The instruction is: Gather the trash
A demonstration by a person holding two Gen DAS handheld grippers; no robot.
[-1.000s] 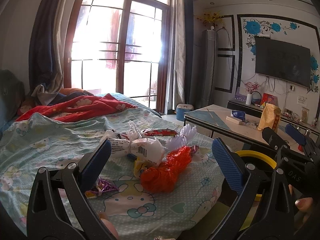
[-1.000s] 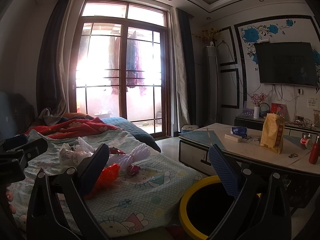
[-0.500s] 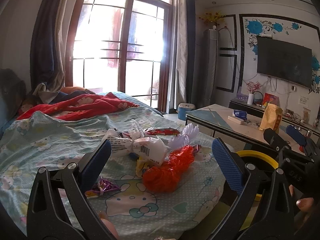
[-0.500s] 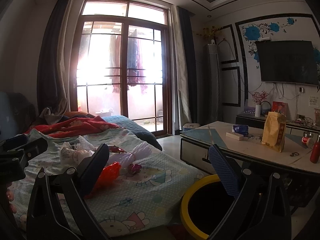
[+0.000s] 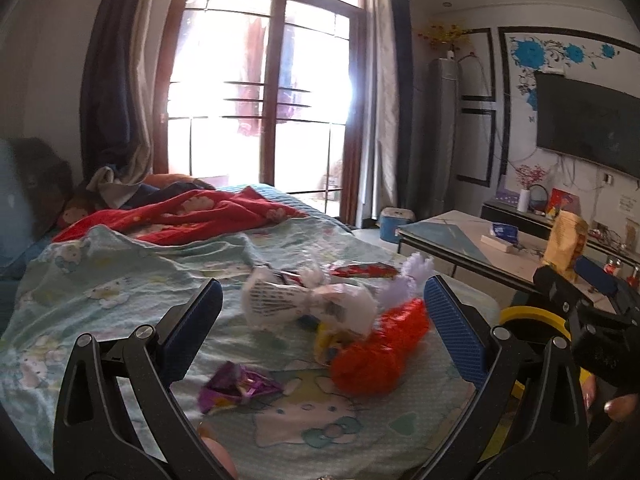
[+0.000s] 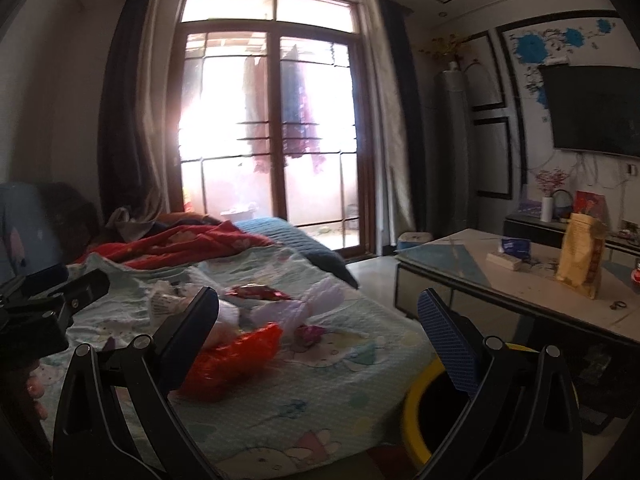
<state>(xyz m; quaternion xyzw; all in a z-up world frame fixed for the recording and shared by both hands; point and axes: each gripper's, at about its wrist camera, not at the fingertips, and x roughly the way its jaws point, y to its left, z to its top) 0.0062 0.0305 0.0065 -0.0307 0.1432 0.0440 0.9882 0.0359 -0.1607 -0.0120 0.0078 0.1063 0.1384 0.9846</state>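
1. One bed [image 5: 132,280], under a pale green cartoon sheet, is the largest surface; its near edge runs beside the yellow-rimmed bin [image 6: 416,416] on the floor, with a strip of open floor between the bed and the worktop [image 6: 500,280].
2. A red blanket [image 5: 192,216] lies bunched at the far end of the bed, well apart from the trash.
3. The trash sits in a loose cluster near the bed's near edge: a white printed bag [image 5: 288,304], touching it a red crinkled wrapper [image 5: 380,348], and a purple foil wrapper [image 5: 236,388] just beside them on bare sheet.
4. The left gripper [image 5: 320,312] hangs above that cluster, fingers [image 5: 192,328] spread wide and empty.
5. The right gripper [image 6: 316,320] hangs over the bed edge and bin, fingers [image 6: 444,340] also wide, holding nothing.
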